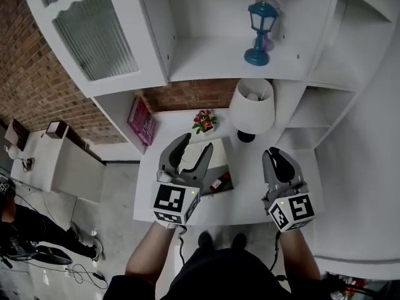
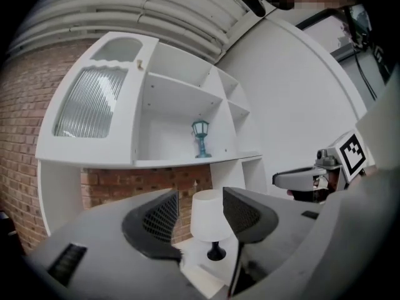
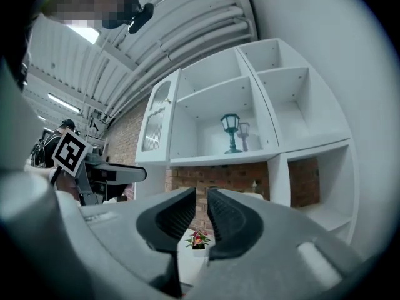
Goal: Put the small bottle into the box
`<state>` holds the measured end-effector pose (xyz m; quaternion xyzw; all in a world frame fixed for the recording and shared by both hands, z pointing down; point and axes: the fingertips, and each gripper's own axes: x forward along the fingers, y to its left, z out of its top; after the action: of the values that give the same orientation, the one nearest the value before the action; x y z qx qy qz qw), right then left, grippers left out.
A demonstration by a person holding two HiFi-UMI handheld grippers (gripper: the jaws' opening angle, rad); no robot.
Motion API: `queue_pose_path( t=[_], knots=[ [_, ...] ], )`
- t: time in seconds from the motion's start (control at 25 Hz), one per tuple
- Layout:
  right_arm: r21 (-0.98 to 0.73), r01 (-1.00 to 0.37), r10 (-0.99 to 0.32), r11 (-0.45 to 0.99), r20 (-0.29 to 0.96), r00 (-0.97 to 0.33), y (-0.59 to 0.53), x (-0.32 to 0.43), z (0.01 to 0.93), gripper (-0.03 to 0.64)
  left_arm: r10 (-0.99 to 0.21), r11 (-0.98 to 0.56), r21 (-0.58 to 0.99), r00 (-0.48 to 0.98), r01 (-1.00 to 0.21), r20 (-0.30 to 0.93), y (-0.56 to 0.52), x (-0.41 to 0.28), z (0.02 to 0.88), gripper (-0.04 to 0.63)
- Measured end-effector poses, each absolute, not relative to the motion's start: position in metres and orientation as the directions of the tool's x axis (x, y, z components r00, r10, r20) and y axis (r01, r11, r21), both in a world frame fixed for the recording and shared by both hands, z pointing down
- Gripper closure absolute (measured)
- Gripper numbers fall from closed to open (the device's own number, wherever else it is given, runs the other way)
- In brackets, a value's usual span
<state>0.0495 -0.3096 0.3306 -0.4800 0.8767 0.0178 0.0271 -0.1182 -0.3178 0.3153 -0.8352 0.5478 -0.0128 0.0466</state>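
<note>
A small dark red bottle (image 1: 219,183) lies at the near end of the open box (image 1: 220,166) on the white desk (image 1: 250,200); whether it rests inside the box or against its edge I cannot tell. My left gripper (image 1: 196,142) hovers over the box's left side, its jaws wide apart and empty. In the left gripper view the left gripper (image 2: 199,195) frames only the lamp. My right gripper (image 1: 274,151) hangs to the right of the box; in its own view the right gripper (image 3: 201,195) shows a narrow gap with nothing in it.
A white table lamp (image 1: 252,108) stands behind the box, with a small pot of flowers (image 1: 204,120) to its left and a pink book (image 1: 142,120) leaning further left. A blue lantern (image 1: 259,30) sits on the shelf above. A person sits at far left.
</note>
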Motion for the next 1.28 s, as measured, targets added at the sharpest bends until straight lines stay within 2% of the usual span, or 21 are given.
queue_pose_path(
  t=[0.36,0.8,1.28],
  knots=[
    [0.085,-0.817,-0.807,0.570,-0.128,-0.576,-0.298,0.044,0.291,0.468,-0.925,-0.320,-0.112,0.336,-0.941,-0.178,-0.297,-0.125,0.265,0.377],
    [0.061,-0.822,-0.804,0.567,-0.176,-0.568,-0.292,0.054,0.265,0.468,-0.939,-0.294,-0.088,0.305,-0.952,-0.160,-0.285,-0.128,0.260,0.377],
    [0.118,-0.818,-0.796,0.562,-0.191,-0.575,-0.293,0.051,0.258,0.483,-0.942,-0.298,-0.089,0.308,-0.950,-0.135,-0.291,-0.129,0.264,0.377]
  ],
)
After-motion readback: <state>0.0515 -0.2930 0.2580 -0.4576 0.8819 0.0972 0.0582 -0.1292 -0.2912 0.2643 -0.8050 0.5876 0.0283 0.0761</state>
